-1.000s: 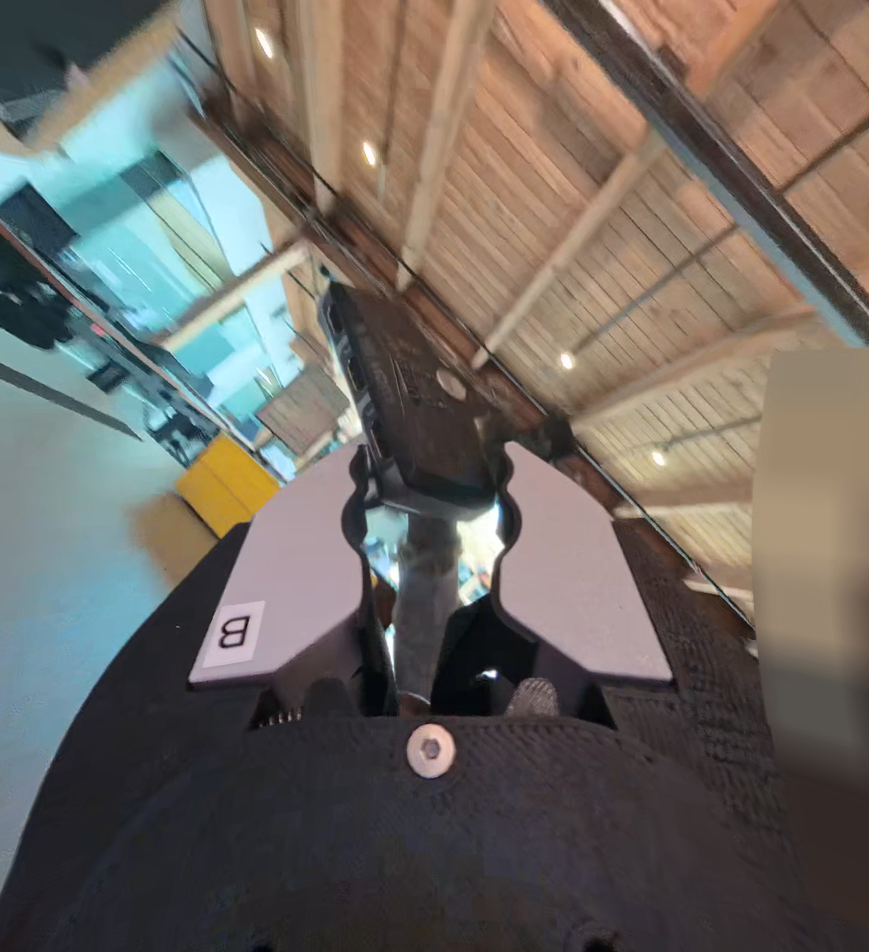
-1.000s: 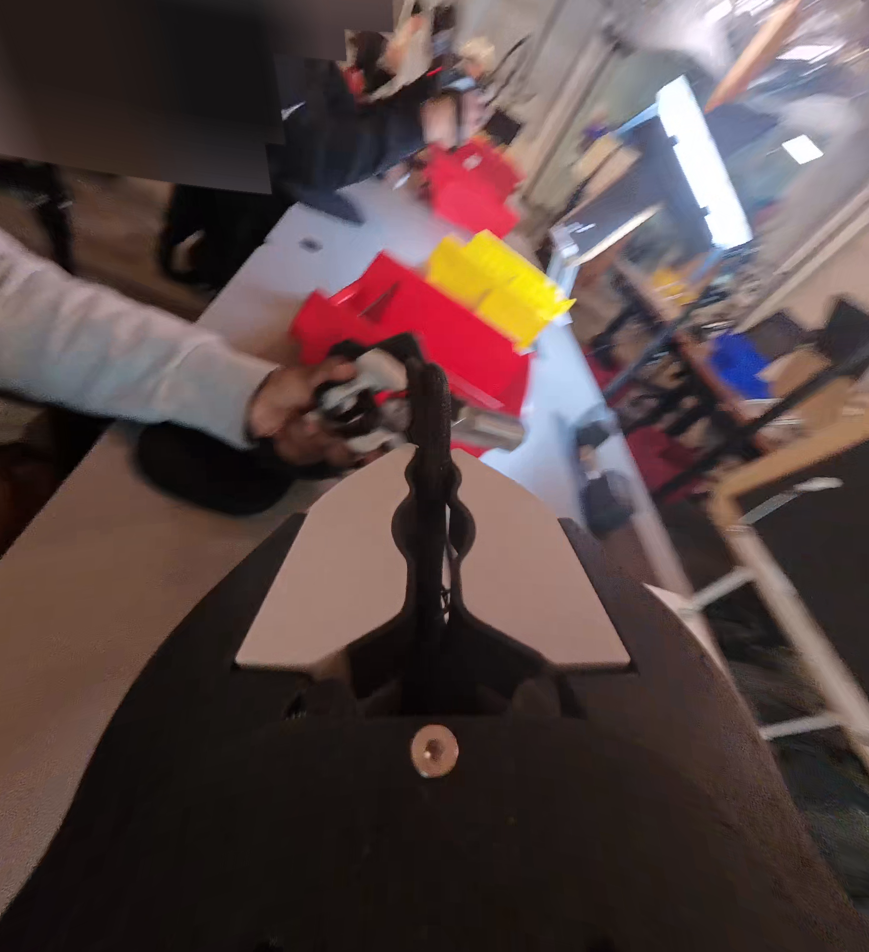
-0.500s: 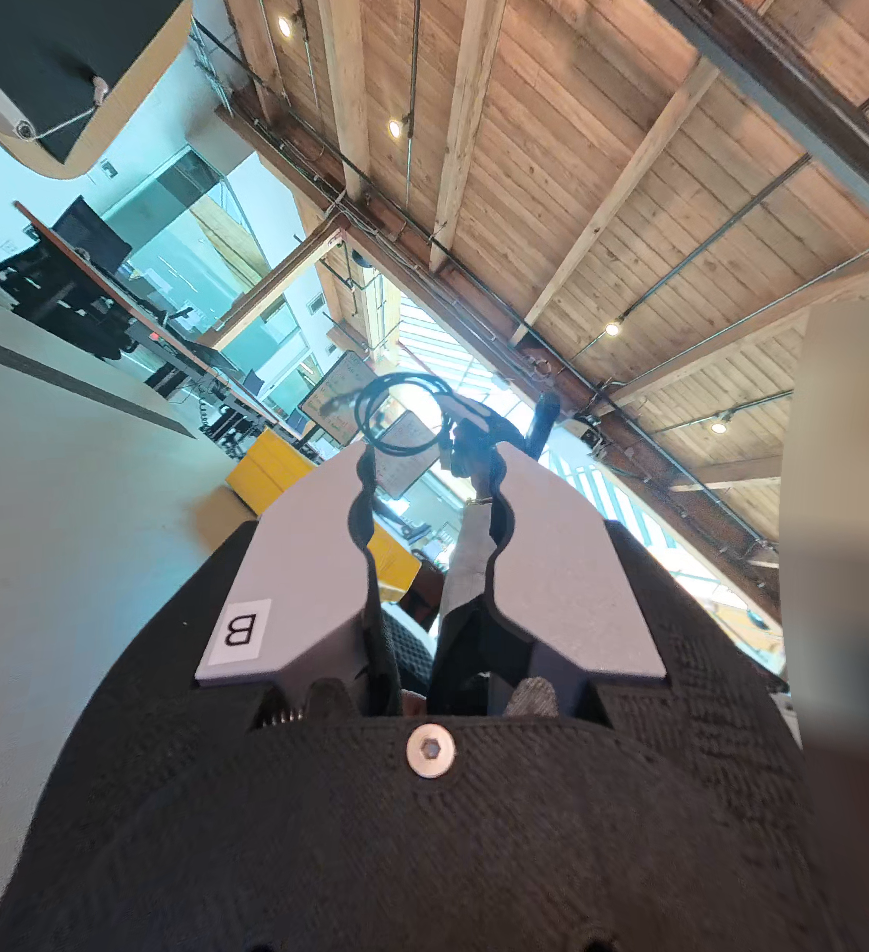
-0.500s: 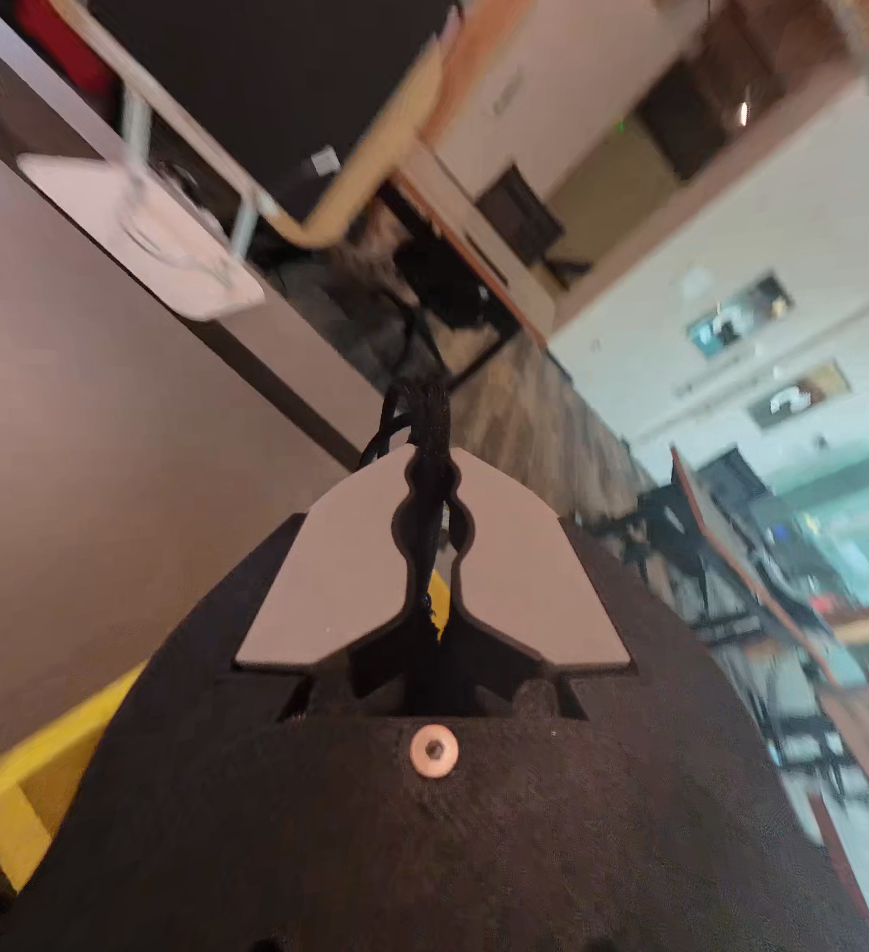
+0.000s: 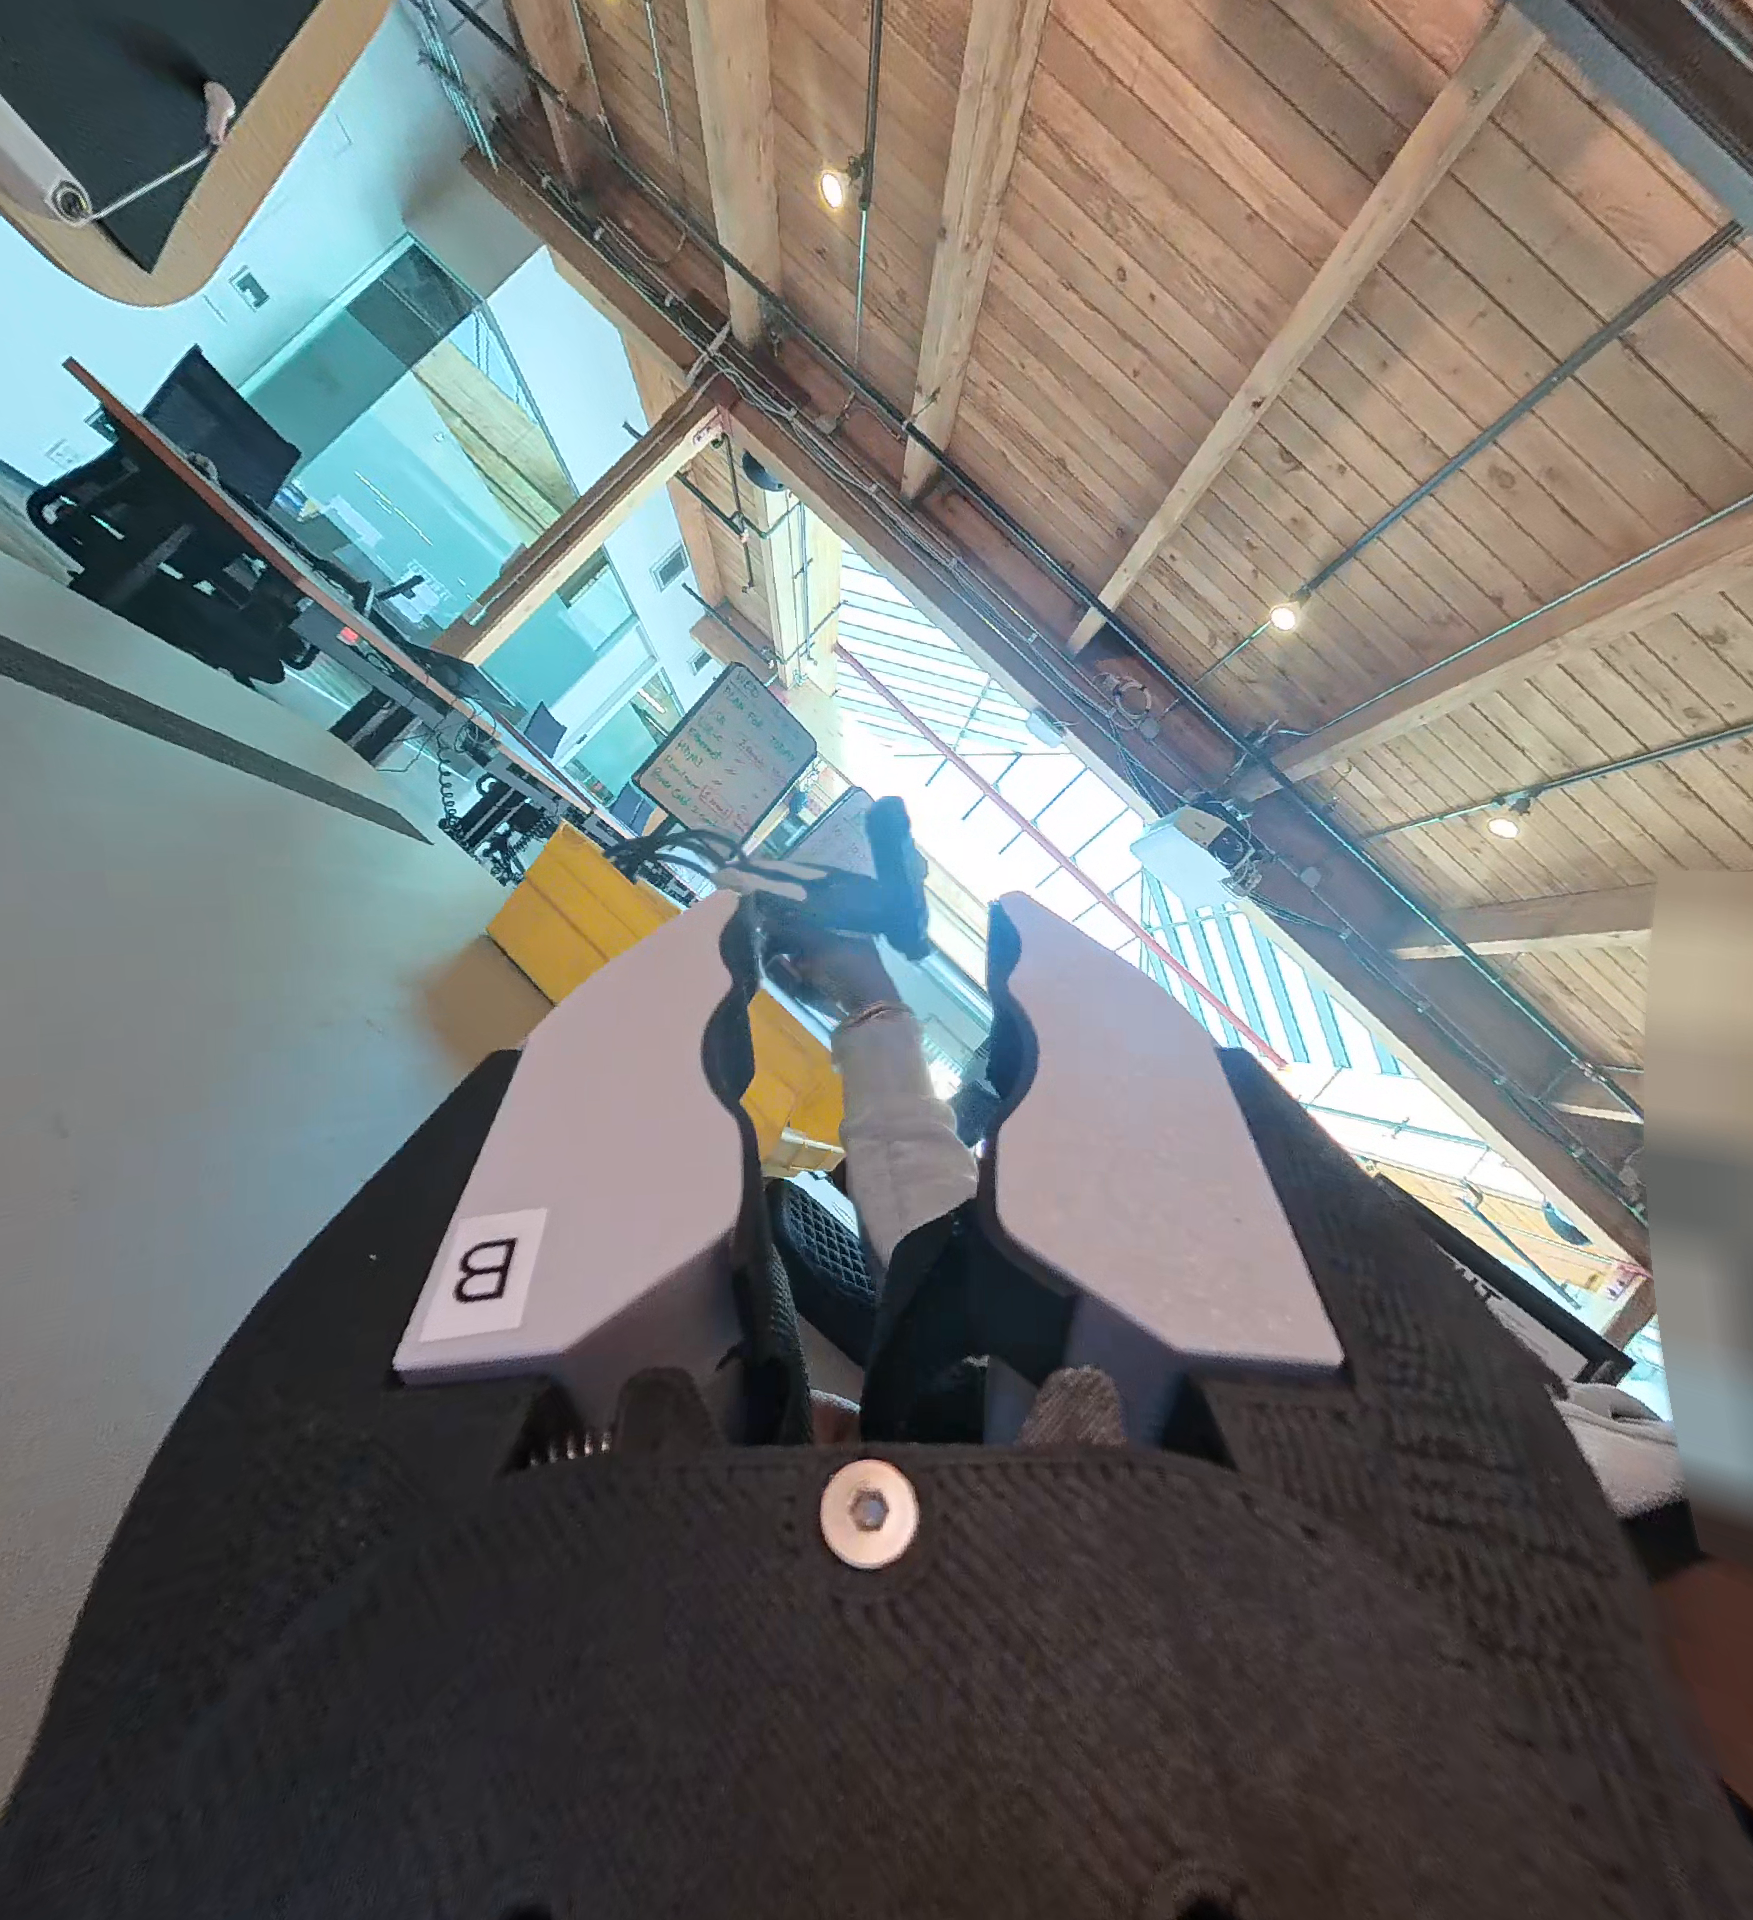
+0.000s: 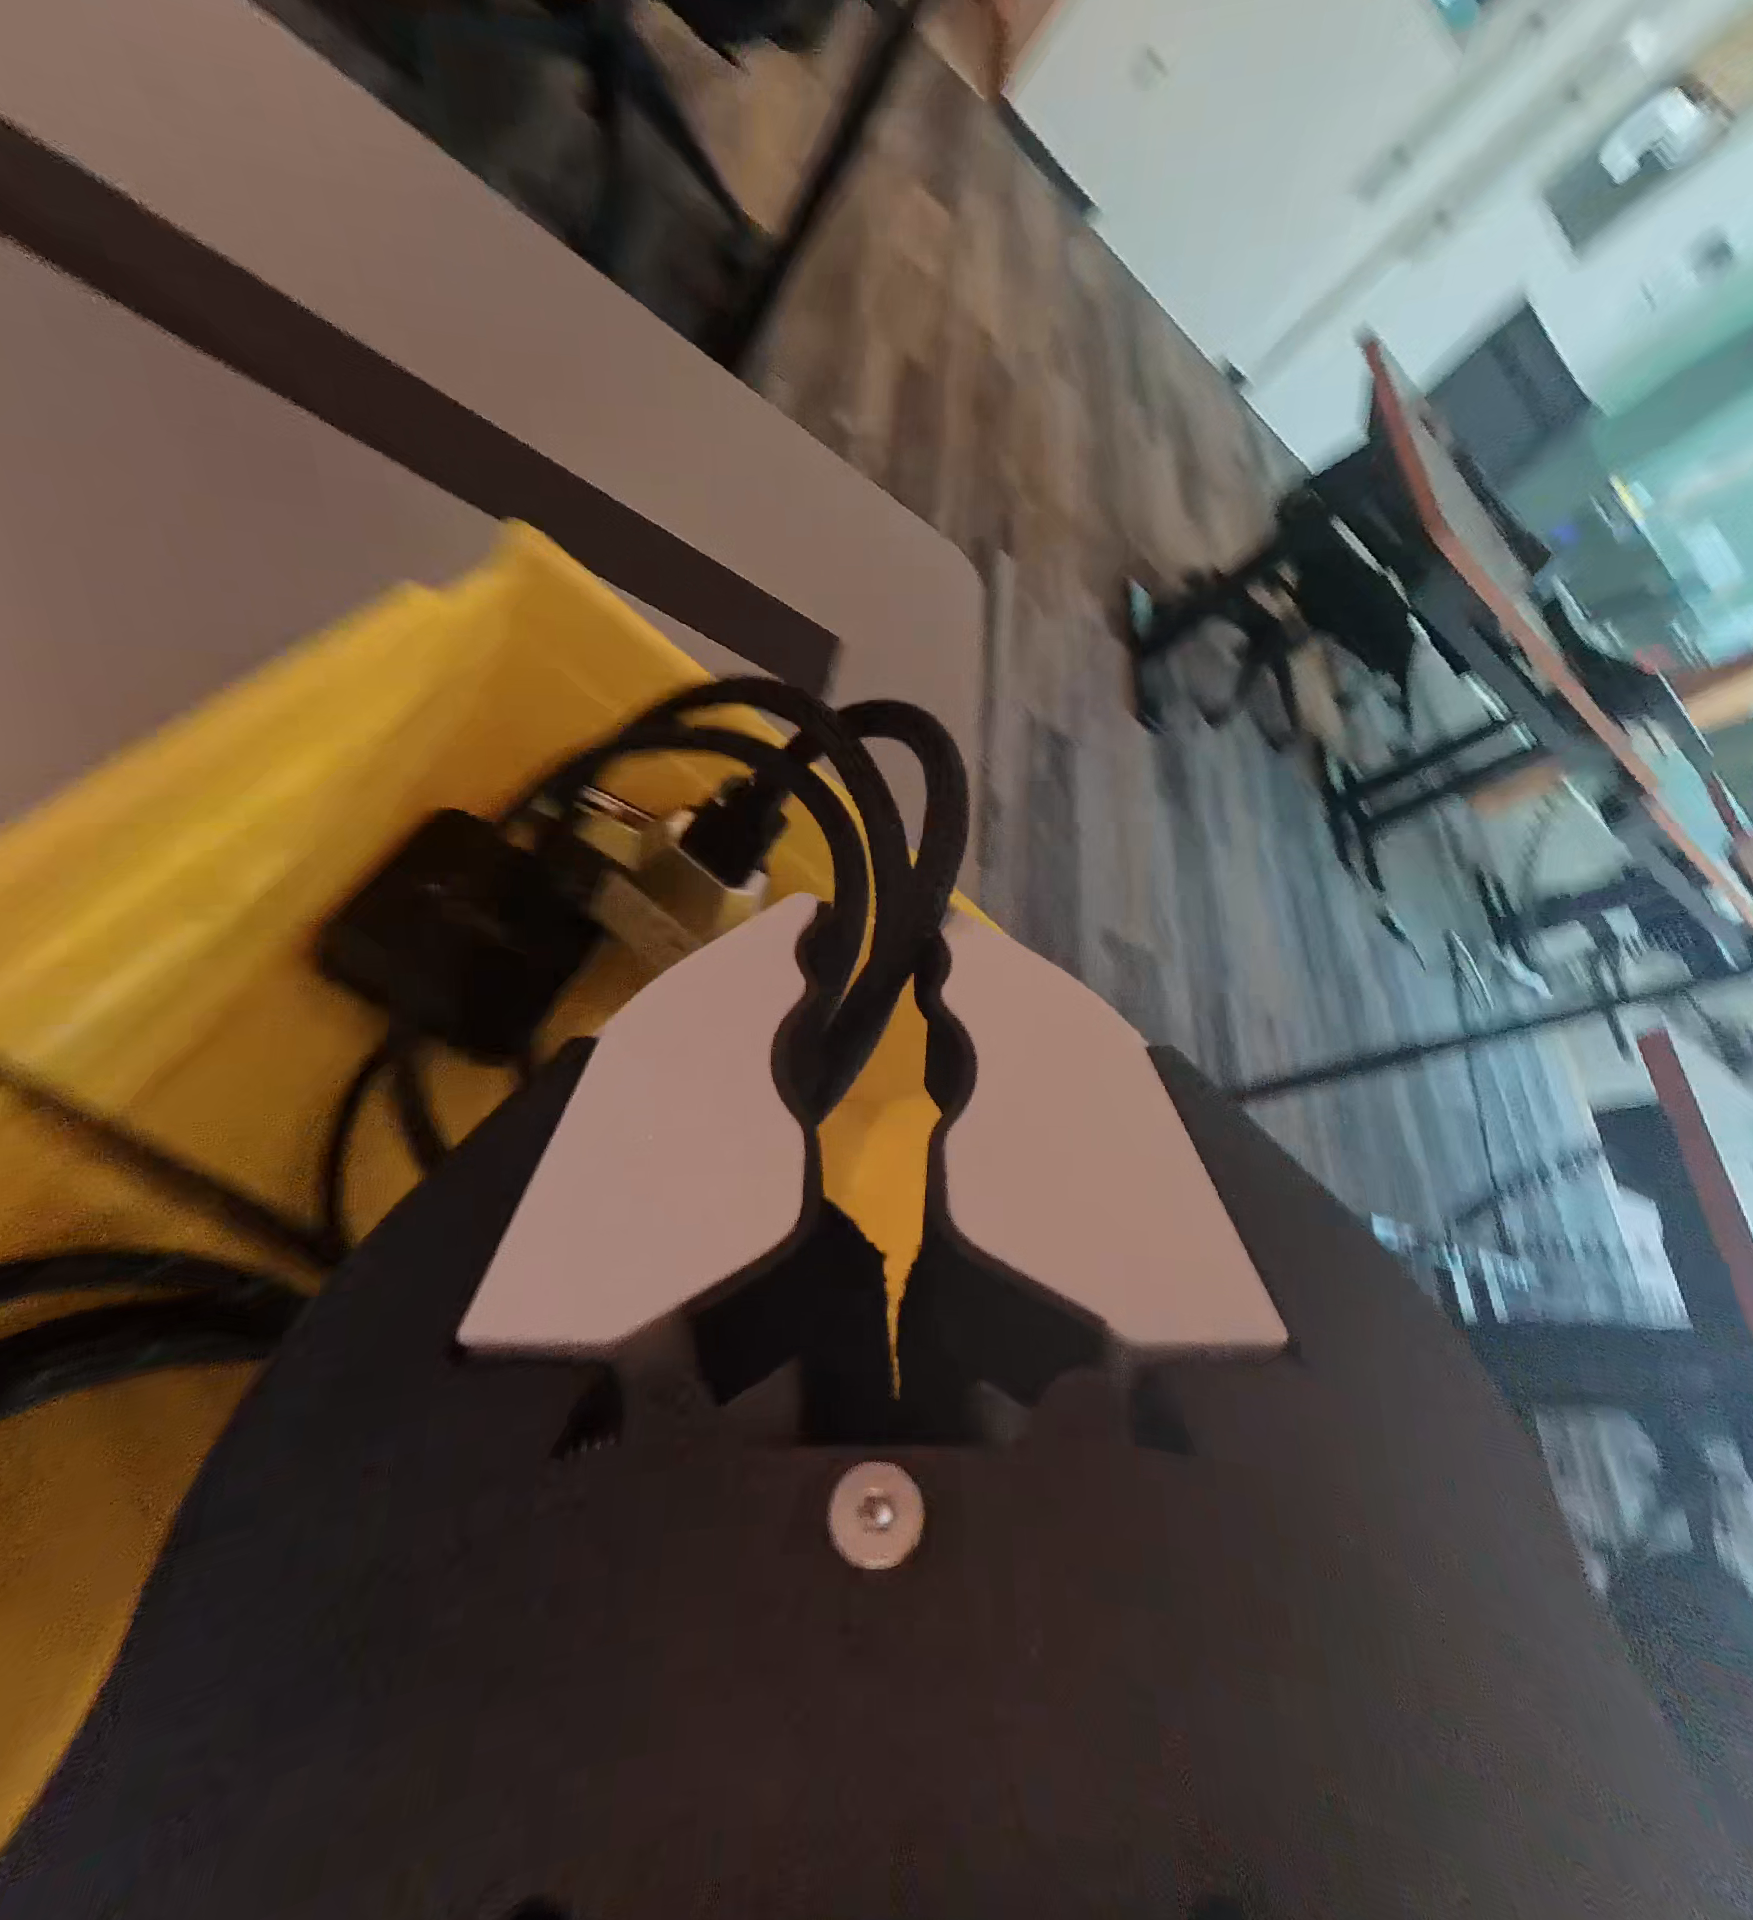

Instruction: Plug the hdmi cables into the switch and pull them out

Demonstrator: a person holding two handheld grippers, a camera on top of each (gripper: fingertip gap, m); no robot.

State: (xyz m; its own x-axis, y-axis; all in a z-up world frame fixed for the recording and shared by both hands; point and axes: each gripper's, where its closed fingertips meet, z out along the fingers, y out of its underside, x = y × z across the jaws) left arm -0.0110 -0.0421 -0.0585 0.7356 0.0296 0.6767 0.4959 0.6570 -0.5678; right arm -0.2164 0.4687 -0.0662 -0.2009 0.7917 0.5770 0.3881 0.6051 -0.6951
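The right tool, nearly closed, is pinching the black braided hdmi cables, dangling the light switch over a yellow bin, so gripping the stiff plugs would likely steady it, while the left tool is gaping wide, empty.

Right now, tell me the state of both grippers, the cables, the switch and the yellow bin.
left gripper: open, nothing between its fingers.
right gripper: shut on the hdmi cables, pinched near its tips.
hdmi cables: looped; silver plugs seem seated in the switch, though blurred.
switch: over the yellow bin, cables attached; resting or hanging, cannot tell.
yellow bin: open-topped, under the switch.
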